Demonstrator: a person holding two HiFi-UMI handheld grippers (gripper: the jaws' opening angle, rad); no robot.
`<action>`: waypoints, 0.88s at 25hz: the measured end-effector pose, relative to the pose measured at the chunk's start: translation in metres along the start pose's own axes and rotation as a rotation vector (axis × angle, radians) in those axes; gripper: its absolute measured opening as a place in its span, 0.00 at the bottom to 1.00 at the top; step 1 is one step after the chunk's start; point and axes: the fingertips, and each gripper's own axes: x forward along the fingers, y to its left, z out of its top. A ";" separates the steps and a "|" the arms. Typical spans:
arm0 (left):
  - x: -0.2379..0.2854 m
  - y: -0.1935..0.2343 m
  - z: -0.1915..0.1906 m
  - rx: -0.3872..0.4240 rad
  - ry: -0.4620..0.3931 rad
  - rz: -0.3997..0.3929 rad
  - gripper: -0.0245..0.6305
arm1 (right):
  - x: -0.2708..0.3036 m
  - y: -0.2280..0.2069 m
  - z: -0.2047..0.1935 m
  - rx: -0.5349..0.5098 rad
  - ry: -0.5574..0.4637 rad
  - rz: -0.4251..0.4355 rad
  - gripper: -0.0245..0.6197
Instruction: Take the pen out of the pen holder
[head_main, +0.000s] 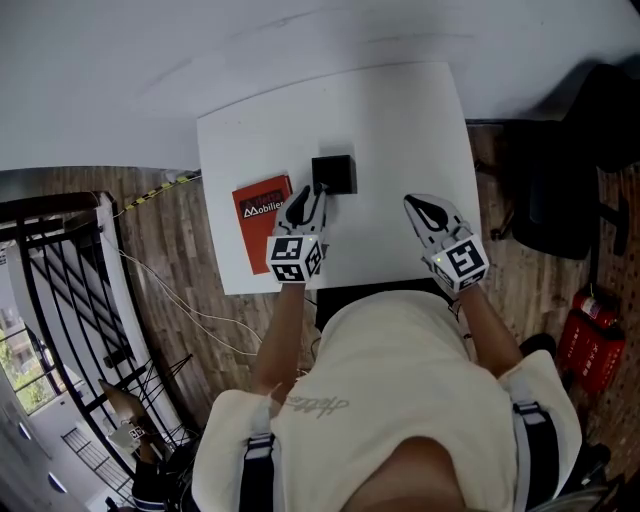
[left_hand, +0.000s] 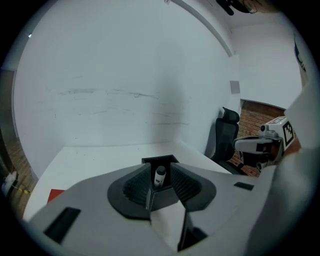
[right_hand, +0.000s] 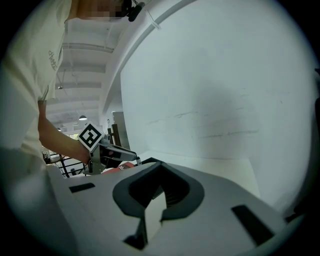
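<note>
A square black pen holder (head_main: 333, 173) stands near the middle of the white table (head_main: 400, 120). My left gripper (head_main: 312, 192) reaches it from the front left, tips at its near corner. In the left gripper view a white pen with a black cap (left_hand: 160, 176) stands upright in the holder (left_hand: 159, 160), showing in the gap between the jaws of the left gripper (left_hand: 160, 170). The jaws stand open and do not press on the pen. My right gripper (head_main: 420, 207) hovers over the table's right part, apart from the holder, with its tips together and nothing in them (right_hand: 159, 167).
A red book (head_main: 262, 215) lies at the table's left edge, just left of the left gripper. A black office chair (head_main: 560, 190) stands to the right of the table, and a red fire extinguisher (head_main: 590, 340) on the wooden floor. A white wall rises behind the table.
</note>
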 end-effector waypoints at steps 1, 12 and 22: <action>0.004 0.002 0.000 -0.005 0.000 -0.002 0.22 | -0.001 -0.002 -0.002 0.002 0.005 -0.004 0.05; 0.033 0.000 -0.011 0.012 0.048 -0.036 0.22 | 0.001 -0.024 -0.003 0.045 0.044 -0.048 0.05; 0.035 -0.001 -0.013 0.059 0.056 -0.020 0.18 | 0.007 -0.027 -0.006 0.060 0.038 -0.041 0.05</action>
